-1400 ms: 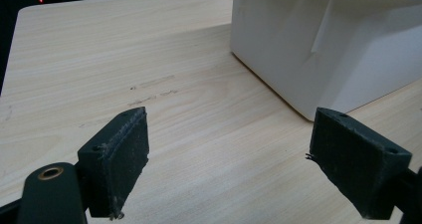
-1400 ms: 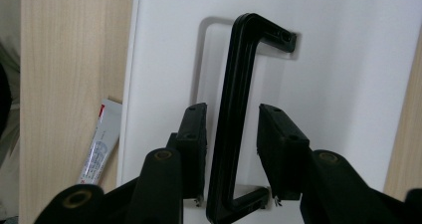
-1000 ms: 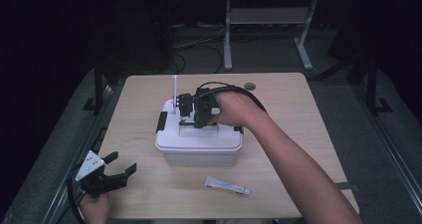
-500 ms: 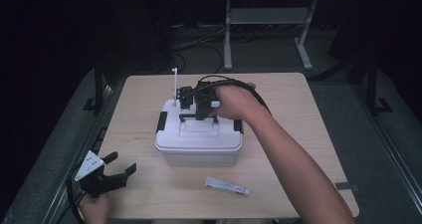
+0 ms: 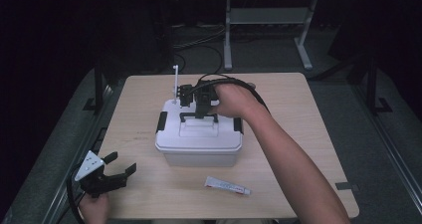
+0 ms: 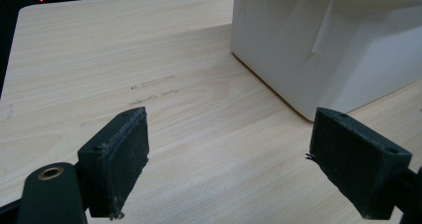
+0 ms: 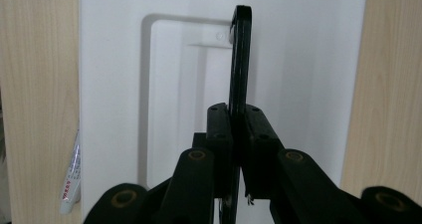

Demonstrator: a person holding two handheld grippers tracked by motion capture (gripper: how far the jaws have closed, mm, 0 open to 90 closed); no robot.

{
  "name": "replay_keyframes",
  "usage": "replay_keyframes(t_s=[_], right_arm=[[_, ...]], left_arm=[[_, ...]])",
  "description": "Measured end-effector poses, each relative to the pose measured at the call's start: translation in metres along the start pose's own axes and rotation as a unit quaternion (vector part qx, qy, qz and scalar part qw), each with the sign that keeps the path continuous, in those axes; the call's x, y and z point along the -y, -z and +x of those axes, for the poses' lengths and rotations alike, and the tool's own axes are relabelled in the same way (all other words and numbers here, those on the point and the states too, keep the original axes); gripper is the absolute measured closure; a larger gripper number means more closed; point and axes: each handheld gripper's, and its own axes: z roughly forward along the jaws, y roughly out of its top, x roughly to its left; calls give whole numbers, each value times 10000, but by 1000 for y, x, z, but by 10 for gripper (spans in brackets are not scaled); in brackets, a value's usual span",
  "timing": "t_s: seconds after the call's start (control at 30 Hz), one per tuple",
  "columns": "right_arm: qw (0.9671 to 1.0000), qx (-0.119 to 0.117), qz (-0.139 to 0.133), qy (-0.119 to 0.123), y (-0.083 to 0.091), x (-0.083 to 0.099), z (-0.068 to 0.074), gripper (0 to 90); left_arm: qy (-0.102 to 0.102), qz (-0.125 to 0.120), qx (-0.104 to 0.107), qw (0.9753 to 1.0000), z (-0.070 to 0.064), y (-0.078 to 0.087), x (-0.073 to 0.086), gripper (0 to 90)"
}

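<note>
Storage box (image 5: 199,139), white, stands at the middle of the table (image 5: 298,114). Its black carry handle (image 7: 241,59) is raised on edge, long axis running straight away between the jaws of the right gripper (image 5: 201,104), which is clamped tight on it from above. Left gripper (image 5: 107,176) hovers at the near left corner, jaws wide apart and empty, well apart from the box. Small tube (image 5: 227,186) lies near the front edge.
</note>
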Motion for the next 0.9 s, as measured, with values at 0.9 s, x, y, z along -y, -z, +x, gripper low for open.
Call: replay_keyframes(t_s=[0.9], right_arm=[[9996, -136, -153, -185, 6, 5, -7, 841]], left_arm=[[6, 10, -2, 10000, 0, -1, 0, 150]])
